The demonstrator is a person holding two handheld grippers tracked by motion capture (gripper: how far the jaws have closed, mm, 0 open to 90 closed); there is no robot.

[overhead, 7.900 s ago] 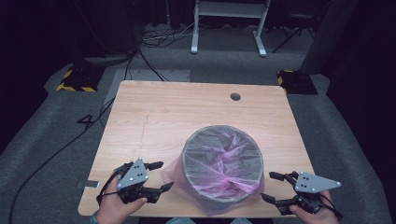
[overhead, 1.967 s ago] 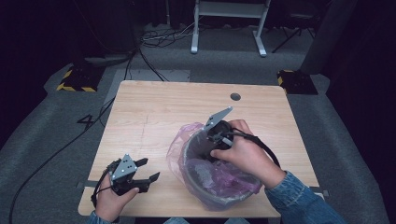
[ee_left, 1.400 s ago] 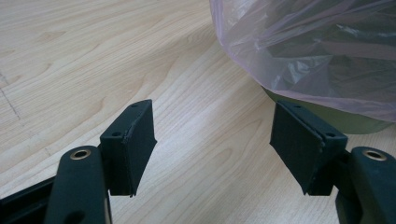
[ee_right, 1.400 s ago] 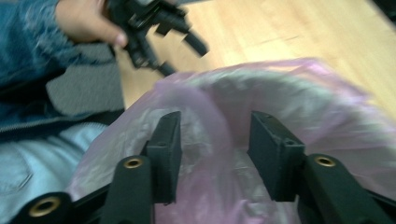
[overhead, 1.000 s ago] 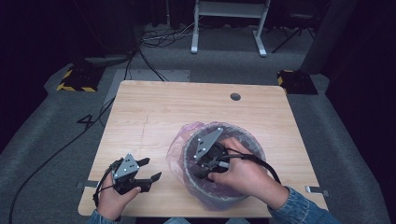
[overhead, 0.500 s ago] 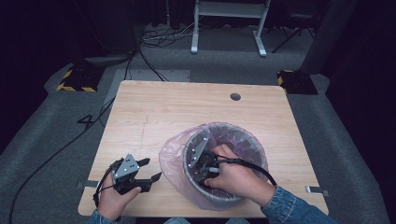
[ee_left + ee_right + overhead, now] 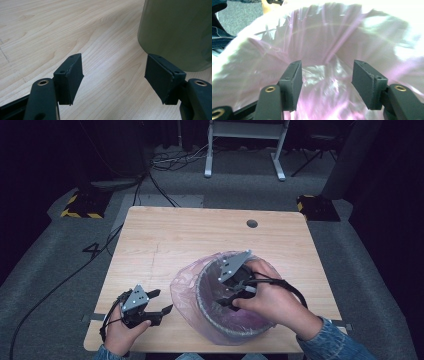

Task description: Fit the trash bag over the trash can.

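Left gripper [image 7: 159,306] sits low at the near left corner of the light wooden bench [image 7: 200,235], held in the person's left hand [image 7: 122,332]. Jaws wide apart, nothing between them, bare wood under them in the left gripper view. Just right of it stands the round grey bin lined with a translucent pink plastic bag [image 7: 220,320], near the bench's front edge, bag spilling over the rim on the left side. In the left gripper view the bin's wall [image 7: 175,32] rises close beyond the right-hand jaw, apart from it. Right gripper [image 7: 225,300] is down inside the bin mouth, right hand [image 7: 272,302] over the rim. Its jaws stand open, clamping nothing, pink liner [image 7: 324,82] all round. Farther back, a small dark round hole [image 7: 252,223] in the bench.
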